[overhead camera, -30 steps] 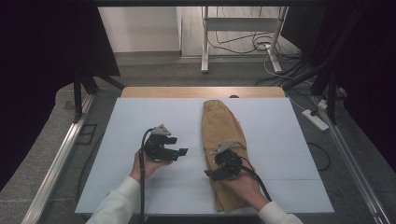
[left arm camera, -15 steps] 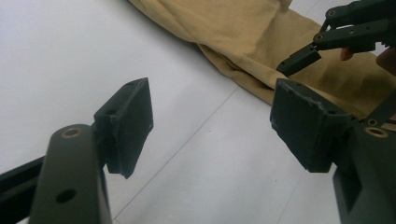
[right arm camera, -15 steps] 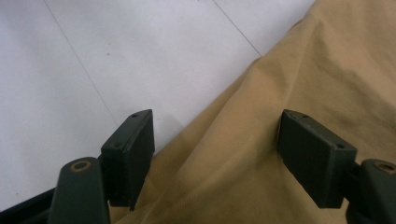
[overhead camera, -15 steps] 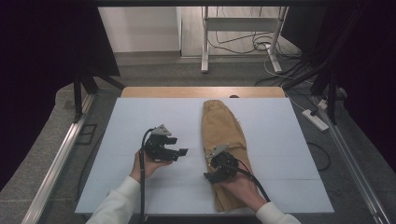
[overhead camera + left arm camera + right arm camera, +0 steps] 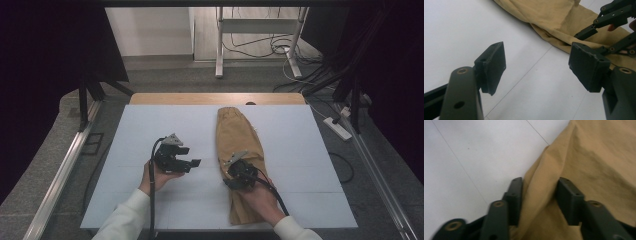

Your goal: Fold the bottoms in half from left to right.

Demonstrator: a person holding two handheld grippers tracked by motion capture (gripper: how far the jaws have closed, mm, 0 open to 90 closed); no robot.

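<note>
A long tan cloth (image 5: 240, 135) lies lengthwise on the white table top (image 5: 150, 125), right of centre. My right gripper (image 5: 229, 176) sits at the cloth's left edge, near its front end. Its jaws have just been closing, and in the right gripper view (image 5: 539, 195) a raised fold of the tan cloth (image 5: 594, 157) is bunched between both pads. My left gripper (image 5: 192, 162) hovers over bare table to the left of the cloth, open with nothing between its fingers (image 5: 537, 65). The left gripper view looks toward the cloth (image 5: 549, 12) and the right gripper (image 5: 586, 31).
A wooden table edge (image 5: 215, 98) borders the white top at the back. Metal rails (image 5: 65, 170) run along both sides. A power strip (image 5: 339, 128) and cables lie on the floor at the right. Bare white surface spreads left of the cloth.
The right gripper's jaws have drawn together on the cloth's left edge. Both hands keep their places, and the left gripper is as open as before.
</note>
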